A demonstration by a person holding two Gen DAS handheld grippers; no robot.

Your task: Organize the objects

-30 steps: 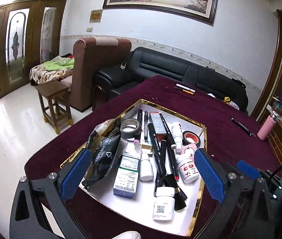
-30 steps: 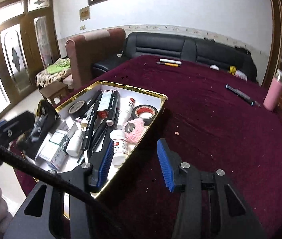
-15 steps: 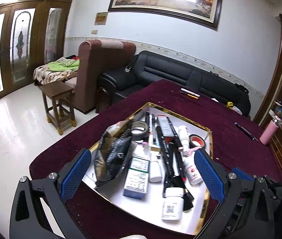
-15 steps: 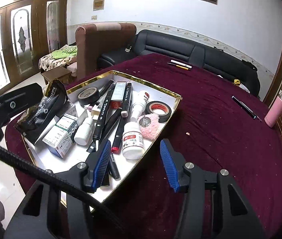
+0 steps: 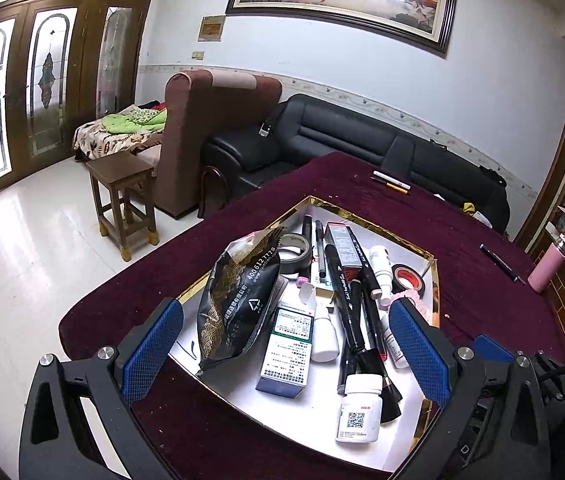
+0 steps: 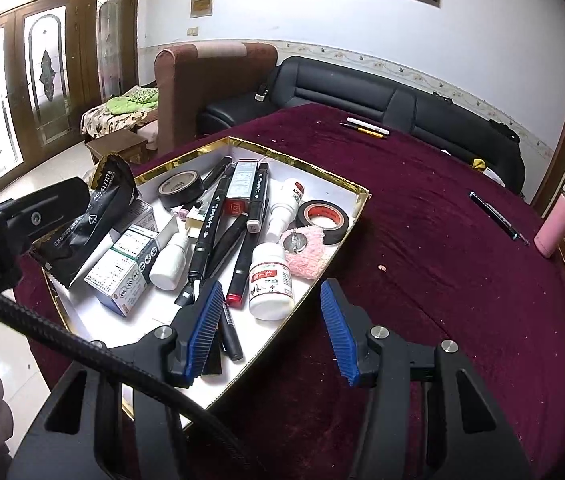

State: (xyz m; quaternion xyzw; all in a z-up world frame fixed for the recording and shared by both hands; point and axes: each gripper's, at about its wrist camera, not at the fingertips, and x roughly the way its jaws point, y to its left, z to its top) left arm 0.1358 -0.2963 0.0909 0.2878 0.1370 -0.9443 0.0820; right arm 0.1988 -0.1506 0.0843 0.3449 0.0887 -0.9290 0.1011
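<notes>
Both grippers hang over the near end of the gold-rimmed box (image 5: 428,258) on the maroon surface (image 6: 422,240). The left gripper (image 5: 286,350) is spread wide, the right gripper (image 6: 268,330) half spread, each gripping nothing. Markers, bottles and tape rolls lie inside the box.

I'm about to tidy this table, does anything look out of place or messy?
Yes. The gold-rimmed tray is a jumble: markers, bottles and tape rolls lie criss-crossed. A black pen and two pens lie loose on the cloth outside it.
</notes>
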